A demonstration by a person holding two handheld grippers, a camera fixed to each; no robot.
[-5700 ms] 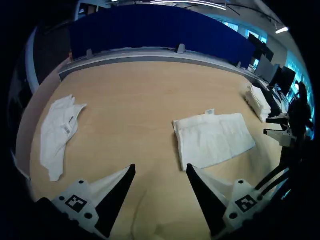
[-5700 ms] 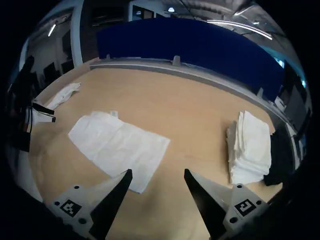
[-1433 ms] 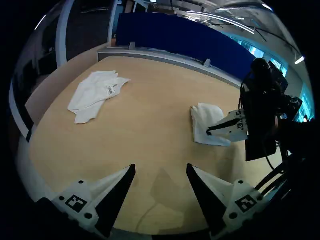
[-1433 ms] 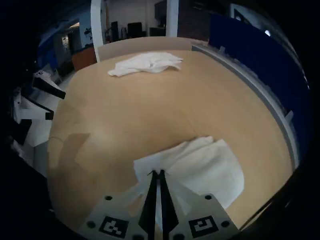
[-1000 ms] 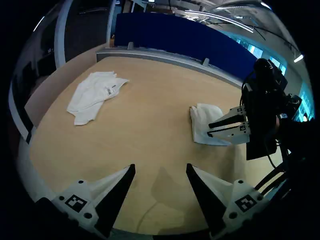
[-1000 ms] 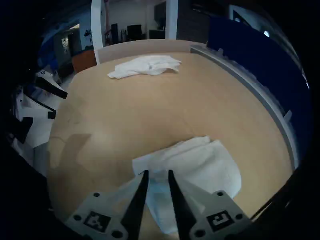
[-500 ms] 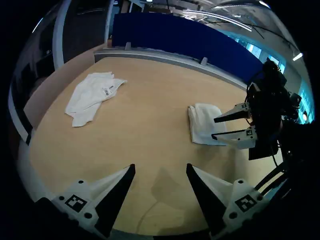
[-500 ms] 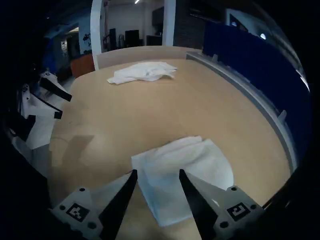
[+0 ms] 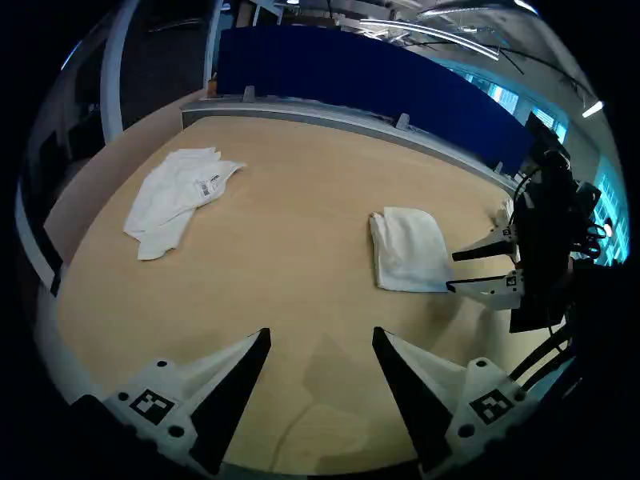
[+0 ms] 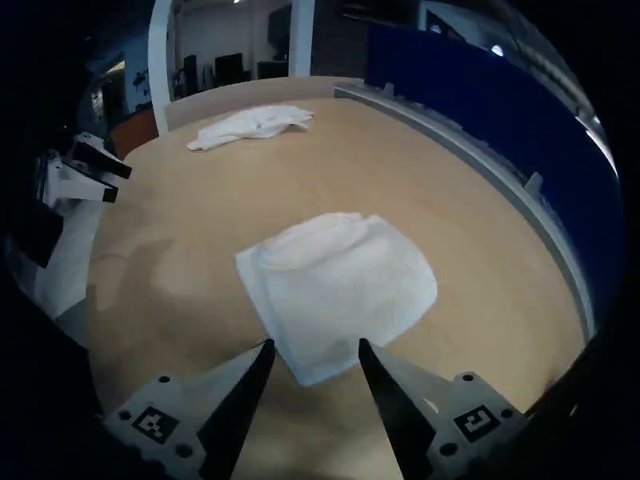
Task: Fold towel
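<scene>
since the towel (image 10: 336,292) now lies folded into a small pad on the tabletop (image 9: 304,160), the folding looks done or very nearly done. the towel sits just past the tips of the right gripper (image 10: 314,344). its near corner shows between the two fingers, but they do not pinch it. the right fingers are spread apart and hold nothing. the left gripper (image 9: 320,330) hangs well back from the towel, which lies off to one side of its fingers. those fingers are spread wide and hold nothing too. what may be left is to pat down the puffy far edge, or to start on the messy second towel (image 9: 172,196) lying far off past the left fingers.

a little over a second ago the right fingers were pinched shut on the towel's edge. now they have let go and pulled back, so more of the towel shows. some seconds back the towel was a longer flat strip, and now it is shorter and thicker.
</scene>
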